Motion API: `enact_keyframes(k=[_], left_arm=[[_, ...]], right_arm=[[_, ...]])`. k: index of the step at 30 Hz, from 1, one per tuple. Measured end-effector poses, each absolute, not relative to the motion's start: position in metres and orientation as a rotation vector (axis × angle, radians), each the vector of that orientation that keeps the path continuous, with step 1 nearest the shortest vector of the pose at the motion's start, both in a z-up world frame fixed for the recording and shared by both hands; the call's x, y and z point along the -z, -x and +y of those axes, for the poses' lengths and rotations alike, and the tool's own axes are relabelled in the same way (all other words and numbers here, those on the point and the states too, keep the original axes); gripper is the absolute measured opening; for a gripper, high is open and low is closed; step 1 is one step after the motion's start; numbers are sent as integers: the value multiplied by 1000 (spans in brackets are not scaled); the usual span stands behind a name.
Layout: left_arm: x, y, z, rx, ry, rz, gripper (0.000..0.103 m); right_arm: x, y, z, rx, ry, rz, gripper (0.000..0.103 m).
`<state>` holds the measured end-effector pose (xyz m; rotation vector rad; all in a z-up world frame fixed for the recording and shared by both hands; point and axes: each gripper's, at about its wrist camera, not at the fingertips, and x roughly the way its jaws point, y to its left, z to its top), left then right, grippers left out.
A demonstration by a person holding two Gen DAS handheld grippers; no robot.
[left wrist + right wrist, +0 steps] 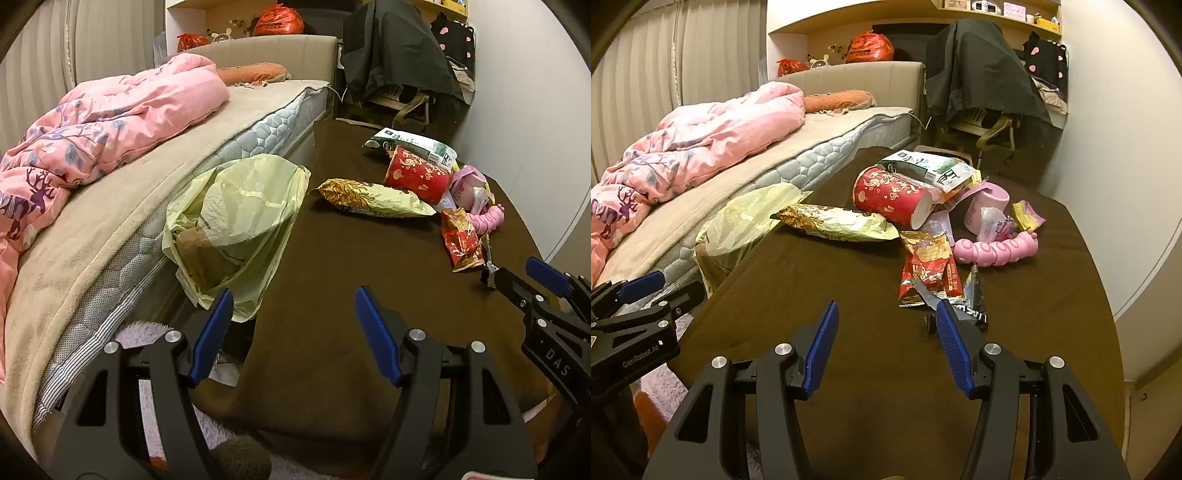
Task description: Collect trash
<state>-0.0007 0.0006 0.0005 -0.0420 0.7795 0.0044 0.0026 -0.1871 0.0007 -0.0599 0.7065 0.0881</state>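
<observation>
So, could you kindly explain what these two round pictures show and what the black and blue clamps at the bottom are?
Each picture comes from a fisheye camera mounted on a hand-held gripper; a person carries one in each hand. The left gripper fills the bottom of the left wrist view, the right gripper the right wrist view. Both have open jaws and hold nothing. Ahead lies a surface under a brown cloth, beside a bed. On the cloth lie a red paper cup, a yellow snack bag, a red wrapper and a pink caterpillar toy. A yellow plastic bag hangs at the cloth's edge by the bed.
</observation>
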Motion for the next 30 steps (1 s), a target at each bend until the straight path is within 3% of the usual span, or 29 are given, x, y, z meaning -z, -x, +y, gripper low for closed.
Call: enact_keyframes(k=[30], left_arm=[[2, 1, -1, -13, 24, 792, 65]], right_arm=[[-2, 1, -187, -91, 38, 719, 52]])
